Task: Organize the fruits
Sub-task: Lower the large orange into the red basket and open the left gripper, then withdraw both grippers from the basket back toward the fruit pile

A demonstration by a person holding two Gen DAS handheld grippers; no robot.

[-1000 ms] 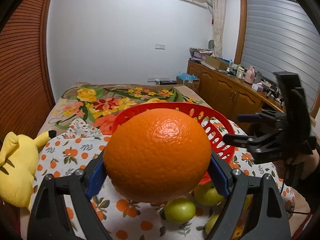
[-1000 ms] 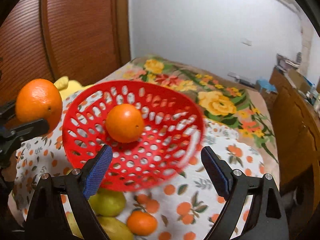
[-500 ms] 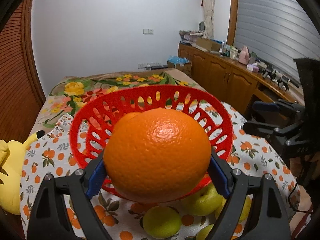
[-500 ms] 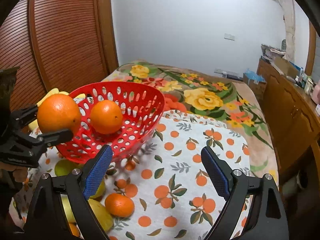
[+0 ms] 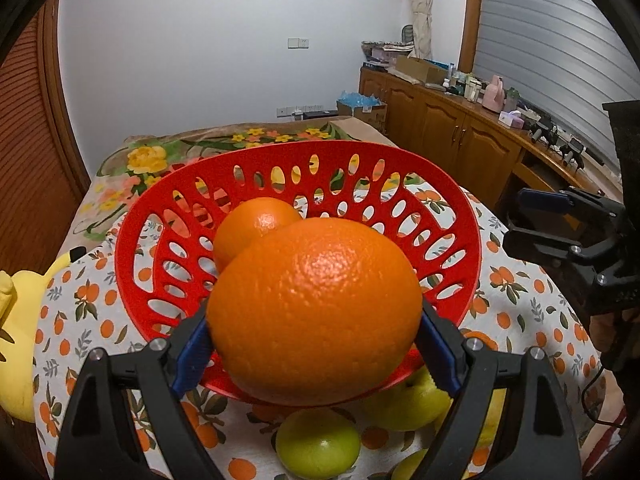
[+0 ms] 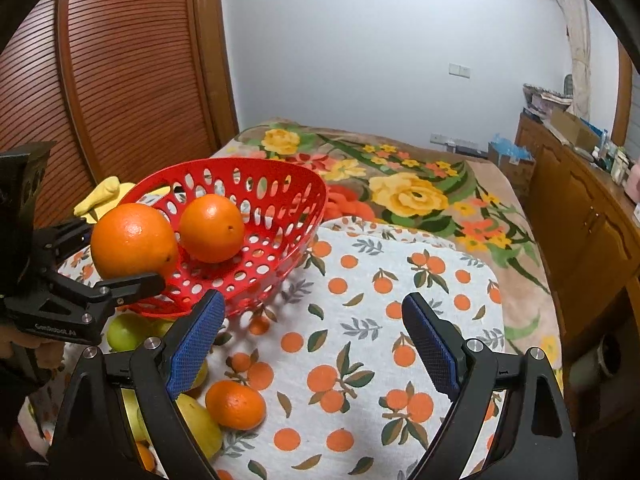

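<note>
Blocking much of the red basket [image 5: 460, 216], one big orange [image 5: 316, 316] sits clamped in the left gripper [image 5: 314, 344]; one smaller orange [image 5: 250, 226] lies inside. Right gripper [image 6: 314, 344] gapes, holding nothing.

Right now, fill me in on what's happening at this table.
A person is sorting fruit with two handheld grippers. The left gripper is clamped on a large orange, held at the near rim of the red basket, which is tipped toward it and already holds one orange. The right gripper is open and empty above the orange-print cloth. Green apples and a small orange lie loose on the cloth.
</note>
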